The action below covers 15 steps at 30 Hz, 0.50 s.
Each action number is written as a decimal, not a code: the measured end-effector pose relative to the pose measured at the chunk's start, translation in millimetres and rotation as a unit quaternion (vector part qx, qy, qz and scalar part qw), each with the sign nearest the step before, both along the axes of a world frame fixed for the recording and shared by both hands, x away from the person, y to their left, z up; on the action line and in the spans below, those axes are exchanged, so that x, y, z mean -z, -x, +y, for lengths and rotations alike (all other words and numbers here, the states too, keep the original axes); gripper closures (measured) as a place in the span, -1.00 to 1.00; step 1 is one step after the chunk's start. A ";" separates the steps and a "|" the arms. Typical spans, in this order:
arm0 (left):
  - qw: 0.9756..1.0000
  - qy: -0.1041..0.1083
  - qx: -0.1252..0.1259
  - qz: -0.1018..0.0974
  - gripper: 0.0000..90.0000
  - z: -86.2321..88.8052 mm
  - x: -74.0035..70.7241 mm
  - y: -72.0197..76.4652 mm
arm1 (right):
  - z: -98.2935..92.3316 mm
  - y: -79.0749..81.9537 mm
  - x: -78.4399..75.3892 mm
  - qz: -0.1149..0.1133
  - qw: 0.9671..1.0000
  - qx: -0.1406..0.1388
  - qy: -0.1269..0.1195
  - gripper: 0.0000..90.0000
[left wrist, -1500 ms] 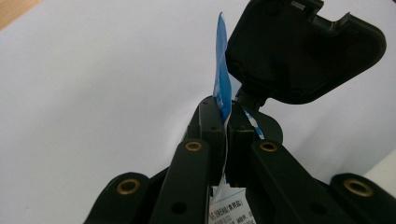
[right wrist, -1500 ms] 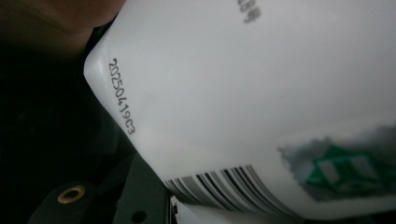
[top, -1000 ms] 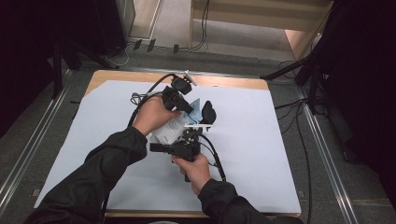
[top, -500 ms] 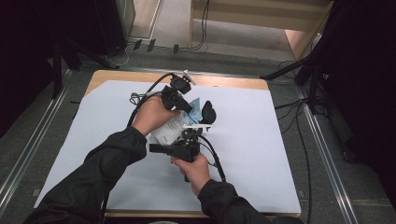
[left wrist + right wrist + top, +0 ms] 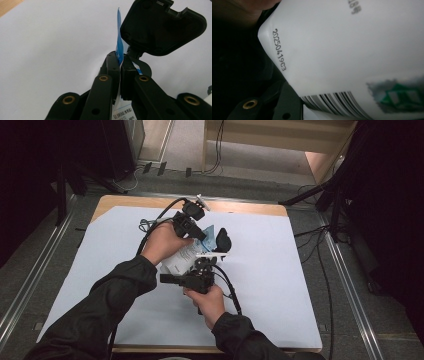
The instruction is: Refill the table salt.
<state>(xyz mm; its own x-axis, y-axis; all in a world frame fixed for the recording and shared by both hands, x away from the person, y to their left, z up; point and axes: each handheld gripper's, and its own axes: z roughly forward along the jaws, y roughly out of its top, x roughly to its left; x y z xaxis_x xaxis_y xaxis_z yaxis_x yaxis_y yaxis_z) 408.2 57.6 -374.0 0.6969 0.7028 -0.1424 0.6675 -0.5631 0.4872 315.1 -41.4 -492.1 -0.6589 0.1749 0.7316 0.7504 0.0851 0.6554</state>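
Two grippers: I am holding one in each hand over the pale blue sheet (image 5: 280, 285) that is covering the wooden table (image 5: 240, 206).
Left gripper (image 5: 200, 234): my jaws are clenching the blue-and-white edge of the white packet (image 5: 119, 51); in the left gripper view the pads (image 5: 113, 65) are pressing that thin edge from both sides.
Right gripper (image 5: 202, 265): my jaws have just been closing a little; the packet (image 5: 352, 55) is lying right against the camera, with a printed date code and a barcode facing it, and I cannot tell whether the pads are pressing it.
Packet: it is hanging between my two grippers near the middle of the sheet (image 5: 186, 254), lifted off the surface.
Black clip-like object (image 5: 222, 240): it is sitting just beyond the packet, close to my left jaws.
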 end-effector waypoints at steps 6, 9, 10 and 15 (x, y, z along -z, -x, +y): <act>1.000 0.001 0.004 0.001 0.99 -0.2 0.0 -0.2 | -0.8 -0.7 -0.3 0.004 1.000 0.000 -0.004 0.49; 1.000 0.003 0.005 0.004 0.99 0.1 -0.1 0.0 | -1.0 -0.6 -0.4 0.008 1.000 -0.001 -0.006 0.50; 1.000 0.002 0.005 0.003 0.99 0.1 -0.2 0.2 | -1.1 -0.7 0.0 0.011 1.000 -0.002 -0.010 0.50; 1.000 0.007 0.008 0.004 0.99 1.3 -0.8 0.4 | -1.0 -0.3 0.2 0.012 1.000 0.000 -0.009 0.50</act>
